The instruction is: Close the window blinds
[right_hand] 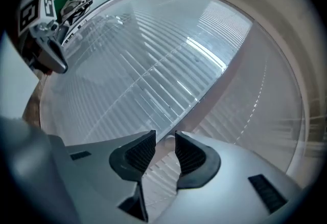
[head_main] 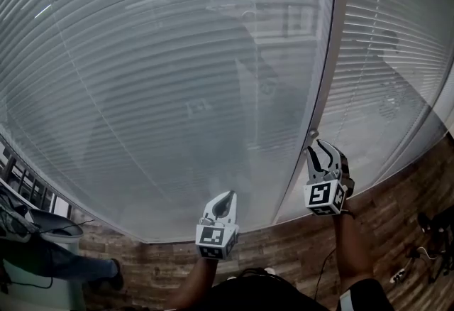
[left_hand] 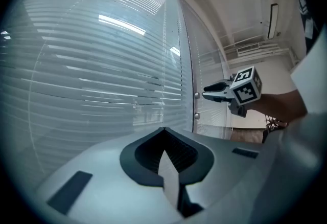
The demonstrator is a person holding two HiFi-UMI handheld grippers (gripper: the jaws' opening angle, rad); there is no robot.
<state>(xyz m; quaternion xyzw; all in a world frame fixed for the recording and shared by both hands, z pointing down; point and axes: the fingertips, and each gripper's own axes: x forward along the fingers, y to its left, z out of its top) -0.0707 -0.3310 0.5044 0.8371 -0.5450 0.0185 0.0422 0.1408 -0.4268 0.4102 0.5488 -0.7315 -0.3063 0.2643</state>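
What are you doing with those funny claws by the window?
A person stands at a big window whose blinds are lowered, with a gripper in each hand. The right gripper is raised to the frame between the panes, and its jaws are open around a small round knob without squeezing it. That knob likely turns the slats. The left gripper is shut, holds nothing and hangs lower down.
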